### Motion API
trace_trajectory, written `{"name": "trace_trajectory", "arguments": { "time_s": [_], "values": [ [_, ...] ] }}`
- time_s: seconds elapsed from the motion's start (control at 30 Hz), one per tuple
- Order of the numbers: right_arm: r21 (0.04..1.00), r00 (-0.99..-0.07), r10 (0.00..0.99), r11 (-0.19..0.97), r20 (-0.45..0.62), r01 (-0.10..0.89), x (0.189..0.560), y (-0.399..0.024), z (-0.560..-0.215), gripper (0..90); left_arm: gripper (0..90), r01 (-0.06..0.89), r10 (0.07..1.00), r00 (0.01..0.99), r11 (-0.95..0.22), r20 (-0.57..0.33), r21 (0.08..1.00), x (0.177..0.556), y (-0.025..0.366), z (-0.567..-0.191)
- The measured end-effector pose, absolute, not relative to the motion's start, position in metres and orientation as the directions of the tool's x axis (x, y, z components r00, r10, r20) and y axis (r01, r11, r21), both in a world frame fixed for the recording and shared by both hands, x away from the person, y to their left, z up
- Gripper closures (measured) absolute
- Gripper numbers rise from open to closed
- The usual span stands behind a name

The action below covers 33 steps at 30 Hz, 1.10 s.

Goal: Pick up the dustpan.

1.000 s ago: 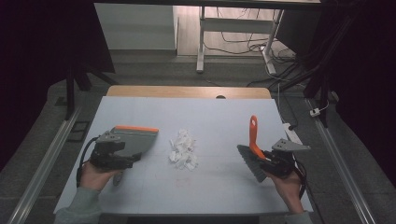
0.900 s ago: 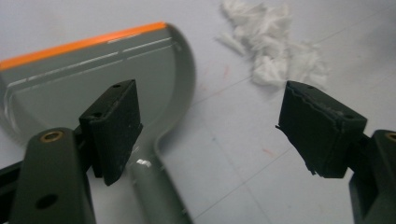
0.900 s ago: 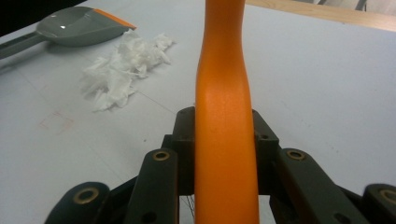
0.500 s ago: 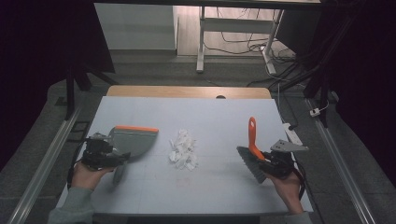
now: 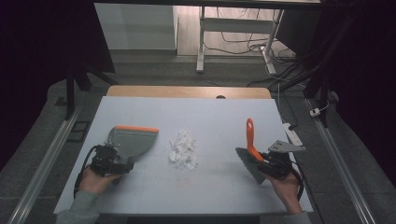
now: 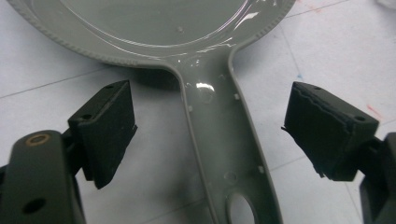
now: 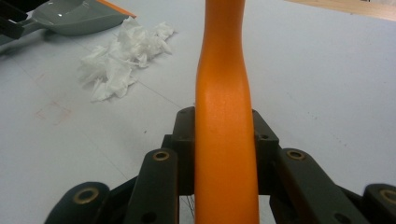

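Note:
A grey dustpan (image 5: 133,140) with an orange front edge lies flat on the left of the white table (image 5: 210,116). My left gripper (image 5: 120,162) sits low behind it. Its jaws have just been opening and stand open on either side of the dustpan handle (image 6: 219,140), and the pads (image 6: 109,126) do not touch it. A pile of torn white paper (image 5: 183,149) lies mid-table. On the right, my right gripper (image 5: 262,164) is shut on the orange handle (image 7: 224,93) of a brush (image 5: 251,135), with the grey bristles (image 5: 246,163) on the table.
A wooden strip (image 5: 187,92) runs along the table's far edge. A white power strip (image 5: 292,133) lies at the right edge. Beyond the table stand a desk frame (image 5: 201,42) and loose cables on the floor.
My left hand has sunk toward the table and drawn a little nearer the front edge, so its jaws now sit low around the dustpan handle. The right hand and brush have stayed put.

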State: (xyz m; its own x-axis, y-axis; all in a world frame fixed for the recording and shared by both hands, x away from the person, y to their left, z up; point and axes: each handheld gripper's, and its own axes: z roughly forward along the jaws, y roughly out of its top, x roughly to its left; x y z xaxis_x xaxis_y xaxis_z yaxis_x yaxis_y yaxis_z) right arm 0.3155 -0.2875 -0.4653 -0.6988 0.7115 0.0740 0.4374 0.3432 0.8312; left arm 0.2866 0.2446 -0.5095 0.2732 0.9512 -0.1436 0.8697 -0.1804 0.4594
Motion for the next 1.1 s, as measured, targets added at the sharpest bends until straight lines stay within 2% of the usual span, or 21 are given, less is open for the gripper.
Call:
{"name": "trace_trajectory", "arguments": {
  "time_s": [0.17, 0.8, 0.93, 1.0, 1.1],
  "values": [
    [0.83, -0.696, 0.714, 0.346, 0.069, 0.437, 0.315, -0.286, -0.465, 70.7, 24.6, 0.886, 0.959, 0.24, -0.153, -0.151, 0.437, 0.292, 0.243, -0.517],
    [0.828, -0.694, 0.717, 0.35, 0.064, 0.438, 0.314, -0.283, -0.465, 70.6, 37.4, 0.892, 0.962, 0.199, -0.098, -0.187, 0.441, 0.297, 0.248, -0.525],
    [0.829, -0.692, 0.719, 0.348, 0.063, 0.438, 0.314, -0.284, -0.465, 70.6, 42.2, 0.891, 0.962, 0.191, -0.088, -0.193, 0.446, 0.298, 0.25, -0.525],
    [0.827, -0.691, 0.72, 0.349, 0.065, 0.441, 0.315, -0.284, -0.466, 70.6, 48.5, 0.888, 0.96, 0.194, -0.083, -0.204, 0.452, 0.298, 0.251, -0.524],
    [0.826, -0.693, 0.718, 0.353, 0.063, 0.441, 0.315, -0.283, -0.466, 70.6, 52.9, 0.883, 0.956, 0.201, -0.082, -0.215, 0.462, 0.298, 0.251, -0.524]
  ]
}}
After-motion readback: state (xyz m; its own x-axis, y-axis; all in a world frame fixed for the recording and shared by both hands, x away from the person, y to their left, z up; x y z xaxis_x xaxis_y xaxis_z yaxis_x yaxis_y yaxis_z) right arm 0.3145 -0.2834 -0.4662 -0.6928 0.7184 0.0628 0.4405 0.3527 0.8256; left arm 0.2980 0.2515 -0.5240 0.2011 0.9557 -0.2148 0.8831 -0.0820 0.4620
